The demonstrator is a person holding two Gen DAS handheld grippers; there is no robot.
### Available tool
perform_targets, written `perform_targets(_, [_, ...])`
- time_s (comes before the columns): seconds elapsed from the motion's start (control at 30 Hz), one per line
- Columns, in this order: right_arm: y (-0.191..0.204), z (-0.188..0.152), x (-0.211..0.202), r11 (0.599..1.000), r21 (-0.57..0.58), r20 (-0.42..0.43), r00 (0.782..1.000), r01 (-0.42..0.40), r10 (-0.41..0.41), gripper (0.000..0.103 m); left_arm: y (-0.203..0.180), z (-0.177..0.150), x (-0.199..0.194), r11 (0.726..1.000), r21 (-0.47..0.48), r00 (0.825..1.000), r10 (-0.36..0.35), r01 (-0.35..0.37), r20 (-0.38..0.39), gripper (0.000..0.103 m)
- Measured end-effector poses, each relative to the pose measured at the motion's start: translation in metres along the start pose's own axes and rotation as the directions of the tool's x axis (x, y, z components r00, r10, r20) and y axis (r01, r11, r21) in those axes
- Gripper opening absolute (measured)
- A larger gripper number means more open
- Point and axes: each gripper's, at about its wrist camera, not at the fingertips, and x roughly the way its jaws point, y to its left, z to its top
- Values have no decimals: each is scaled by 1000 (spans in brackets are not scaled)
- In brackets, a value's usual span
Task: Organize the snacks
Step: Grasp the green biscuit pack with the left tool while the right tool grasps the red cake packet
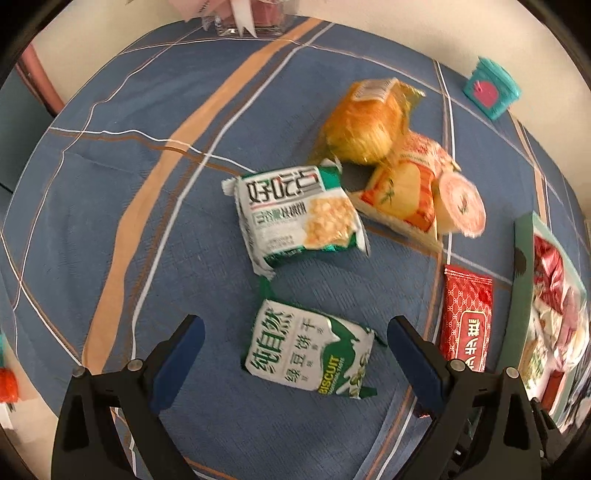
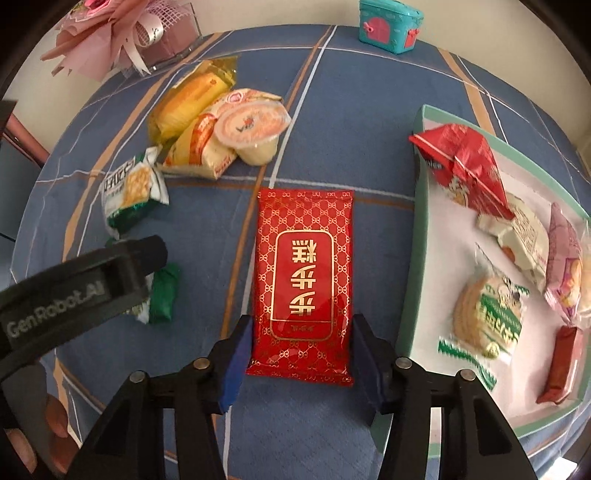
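A red snack packet (image 2: 303,280) with gold print lies flat on the blue checked cloth (image 2: 332,129). My right gripper (image 2: 302,320) is shut on it, a blue pad against each long edge near its lower end. The same red packet (image 1: 468,317) shows at the right of the left wrist view. My left gripper (image 1: 295,323) hangs open over a green-and-white biscuit packet (image 1: 310,350), whose top end lies between the fingers without touching them. In the right wrist view one of the left gripper's fingers (image 2: 147,254) covers part of that biscuit packet (image 2: 162,291).
A mint-rimmed tray (image 2: 417,258) on the right holds several wrapped snacks. Another green cracker packet (image 1: 295,214), a bread pack (image 1: 364,122), a sandwich pack (image 1: 402,199) and a jelly cup (image 1: 460,205) lie further back. A teal toy chest (image 2: 391,24) and pink flowers (image 2: 110,33) stand at the far edge.
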Motion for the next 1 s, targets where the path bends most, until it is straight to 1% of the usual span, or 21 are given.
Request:
perform_targets(0.13, [4,-18,-5,1000,-15,-12,1000,7,-7,55,-12,-6,3,999,30,1000,21,-21,-12,98])
perform_targets(0.23, [7,-29,-6,1000,-25,-16,1000,10,-11,55,-24,-11,1,999,34,1000,28,-28,-11,98])
perform_targets(0.3, [9,-35,-6,999,-33,-18,1000,13,-14,55,-23,-8,-1,999,36,1000,18,-17,-12,91])
perform_targets(0.33, [11,-29,-5,999,-35,-19,1000,13,-13,55,-21,-6,0,999,35,1000,3,-2,-17,86])
perform_targets(0.4, [9,-38,-7,999,-34,-21,1000,10,-11,55,-23,-8,0,999,36,1000,-5,6,-21,85])
perform_targets(0.5, [16,-34,1,999,-40,-25,1000,12,-13,55,-21,-8,6,999,40,1000,-8,9,-24,83])
perform_targets(0.57, [15,-32,1,999,-44,-29,999,12,-14,56,-19,-8,9,999,40,999,-18,19,-31,78])
perform_targets(0.67, [13,-23,1,999,-49,-32,999,12,-13,57,-22,-10,13,997,78,999,23,-21,-35,77])
perform_targets(0.7, [14,-22,1,999,-51,-34,999,12,-14,57,-24,-10,15,996,82,999,26,-24,-34,76])
perform_targets(0.87, [13,-18,2,998,-60,-38,999,7,-10,56,-23,-10,11,998,66,999,18,-16,-32,72])
perform_targets(1.0, [12,-17,2,998,-62,-41,999,3,-6,55,-22,-10,9,999,49,999,7,-5,-31,71])
